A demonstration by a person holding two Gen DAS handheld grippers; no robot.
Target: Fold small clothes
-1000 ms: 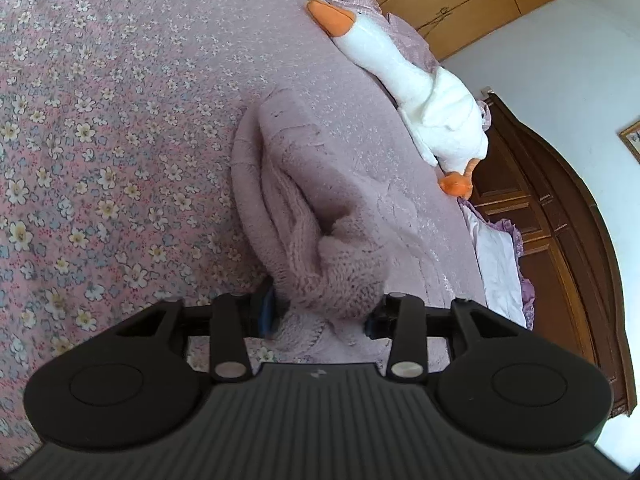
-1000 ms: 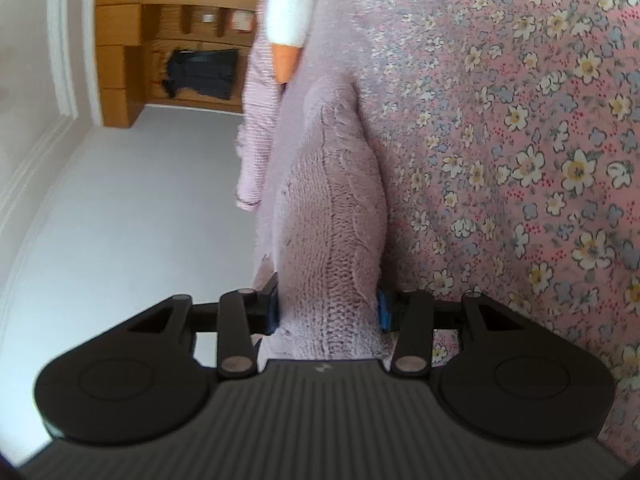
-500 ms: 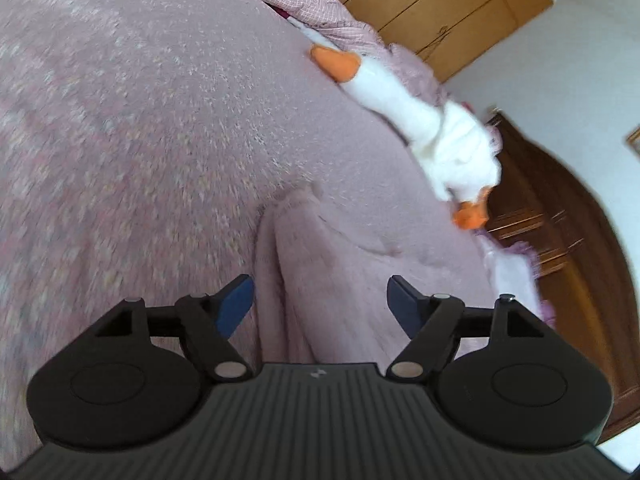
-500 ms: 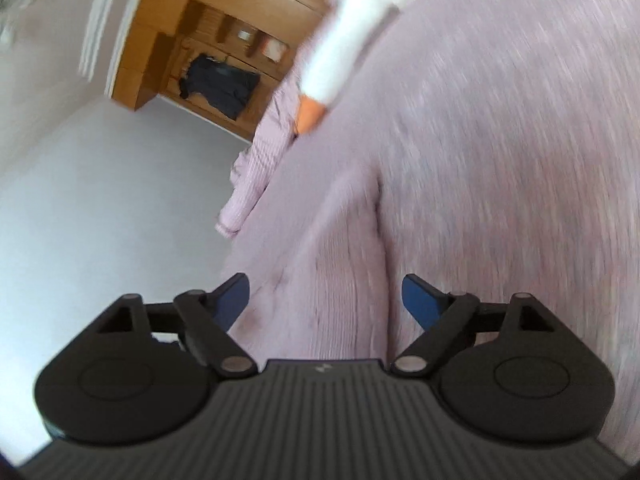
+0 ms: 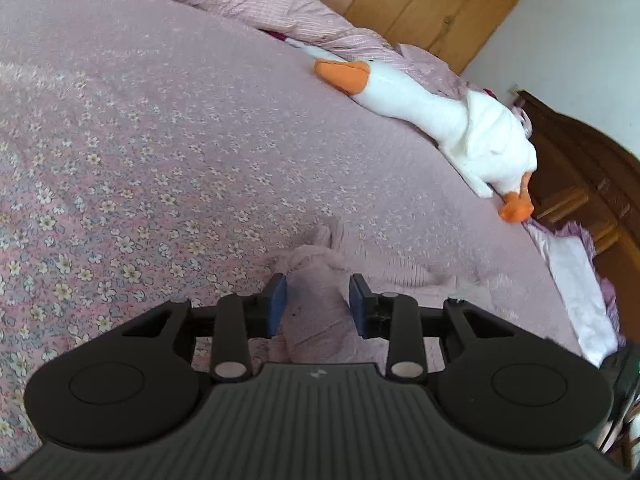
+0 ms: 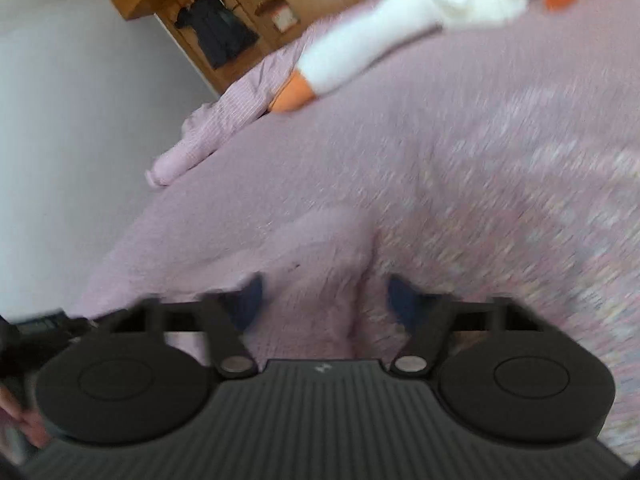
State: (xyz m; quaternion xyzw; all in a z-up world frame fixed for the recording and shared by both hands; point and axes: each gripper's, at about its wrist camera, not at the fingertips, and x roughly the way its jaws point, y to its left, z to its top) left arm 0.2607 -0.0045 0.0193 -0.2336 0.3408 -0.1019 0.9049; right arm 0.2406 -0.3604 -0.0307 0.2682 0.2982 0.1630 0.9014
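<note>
The left gripper point(image 5: 316, 300) is sitting low over the bed, its blue-padded fingers point(image 5: 277, 303) standing on either side of a bunched ridge of the pink knitted garment point(image 5: 316, 312); the pads look to be touching the knit, but whether they are actually pinching it cannot be told from this view. The right gripper point(image 6: 324, 300) is in a badly blurred picture, with its fingers point(image 6: 248, 300) spread wide apart and the same garment point(image 6: 312, 280) lying between them, untouched on the right side.

The garment is lying on the floral bedspread point(image 5: 160, 184), near the edge of the bed closest to both cameras. In the left wrist view it is running as a narrow rumpled strip from under the gripper away toward the middle of the bed, its far tip rising in a small peak, while a flatter part is spreading off to the right. In the right wrist view its long axis is also heading away from the camera, with a fold ridge down the middle.

Farther off, a white plush goose point(image 5: 440, 120) with orange bill and feet is lying along the far side of the bed, against a pink checked quilt point(image 5: 260, 4). Beyond that, a wooden wardrobe point(image 6: 224, 20) is standing open, with a dark piece of clothing point(image 6: 216, 36) hanging inside it and some small items on its shelves, too blurred to make out.
</note>
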